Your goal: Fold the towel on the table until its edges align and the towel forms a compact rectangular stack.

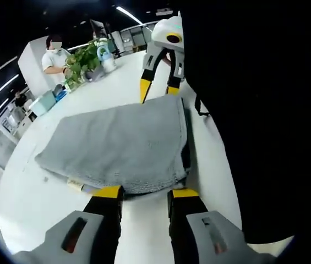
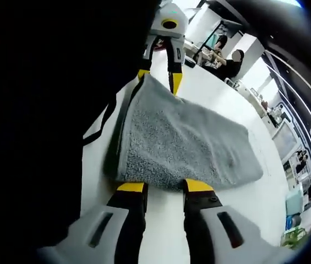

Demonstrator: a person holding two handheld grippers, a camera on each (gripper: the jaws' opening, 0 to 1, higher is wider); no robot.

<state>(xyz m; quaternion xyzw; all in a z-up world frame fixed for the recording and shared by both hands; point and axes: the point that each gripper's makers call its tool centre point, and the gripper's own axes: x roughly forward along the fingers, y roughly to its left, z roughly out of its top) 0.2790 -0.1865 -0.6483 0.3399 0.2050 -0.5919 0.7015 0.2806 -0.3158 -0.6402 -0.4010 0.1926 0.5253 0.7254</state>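
No readable text, label, brand, number or sign on anything here.

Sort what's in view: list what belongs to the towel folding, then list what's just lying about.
Job:
grey towel, folded, on the white table
left tongs at its near edge
right tongs at the opposite edge

Lying about:
potted plant at the table's far end
white jug beside it
seated person beyond the table
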